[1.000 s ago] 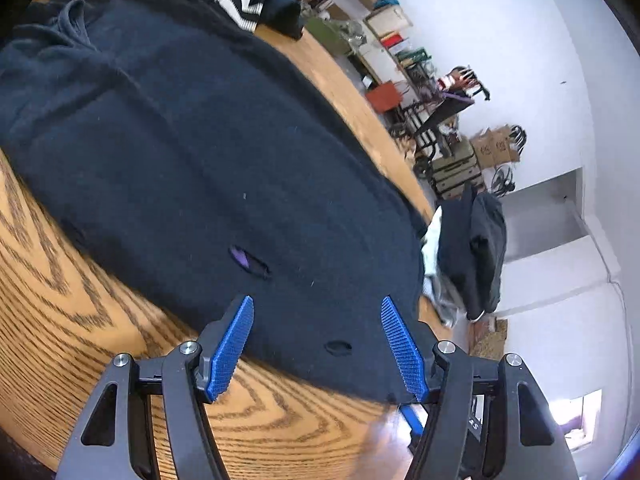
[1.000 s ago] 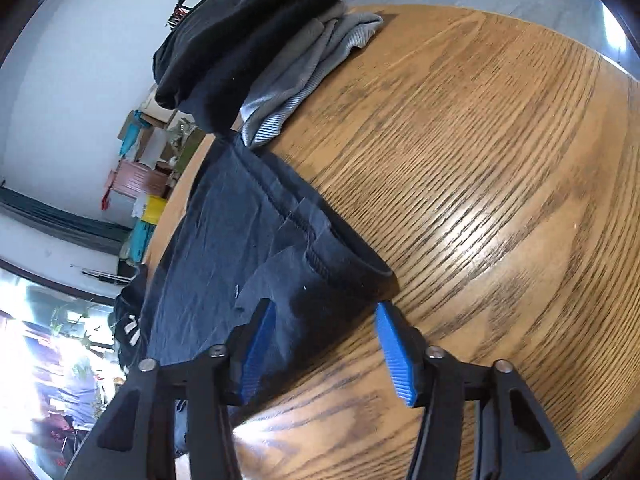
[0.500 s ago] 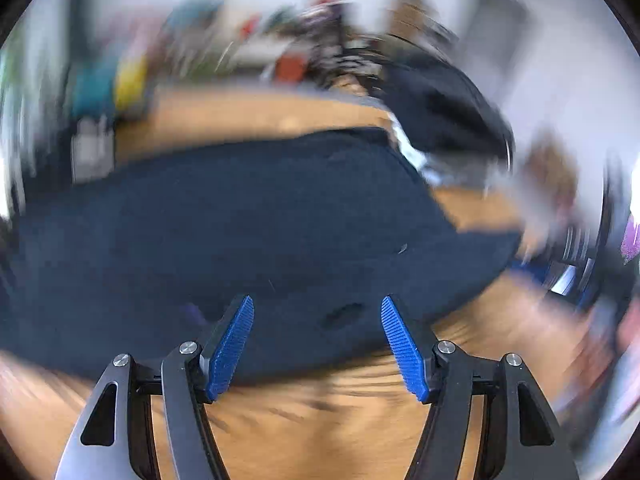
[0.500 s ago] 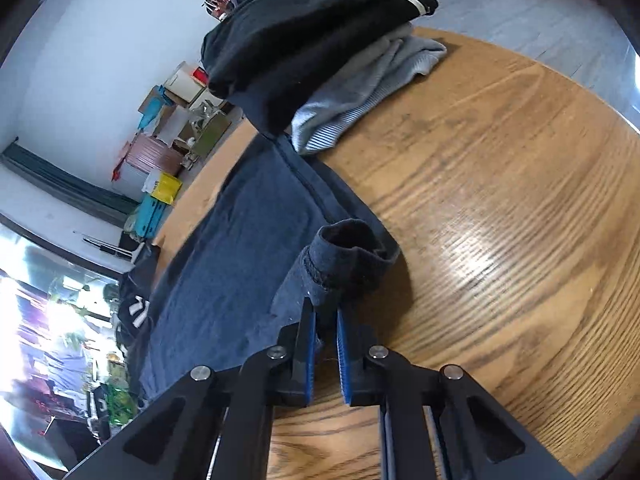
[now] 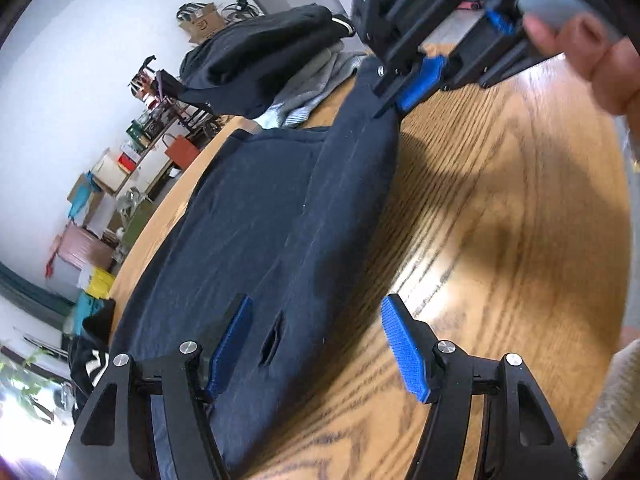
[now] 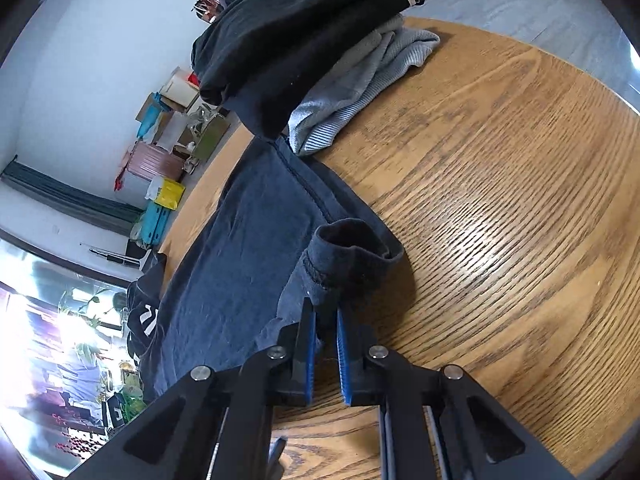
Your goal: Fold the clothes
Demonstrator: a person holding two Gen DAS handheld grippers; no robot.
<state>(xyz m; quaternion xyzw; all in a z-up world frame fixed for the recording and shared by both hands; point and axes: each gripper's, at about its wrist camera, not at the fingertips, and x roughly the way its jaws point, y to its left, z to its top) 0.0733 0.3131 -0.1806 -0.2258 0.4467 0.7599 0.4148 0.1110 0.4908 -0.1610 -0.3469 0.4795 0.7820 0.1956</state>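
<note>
The right tongs [image 6: 325, 344] were nearly closed, their blue pads pinching a bunched sleeve cuff [image 6: 352, 252] of the dark navy shirt [image 6: 240, 248] and lifting it a little off the oak table [image 6: 500, 200]. The left tongs [image 5: 316, 344] stood wide open, low over the near hem of the same shirt [image 5: 256, 216], holding nothing; one pad hung above the cloth and the other above bare wood beside the hem. A small slit [image 5: 270, 338] in the fabric lay between the open pads. The shirt was spread flat along the table, running away from the left tongs toward the right tongs [image 5: 408, 88], which the left wrist view showed at the far end with a person's hand [image 5: 592, 60] on the grip. Beyond the shirt, a folded black garment [image 6: 304, 36] sat on top of a grey knit sweater [image 6: 360, 88] at the table's far edge
</note>
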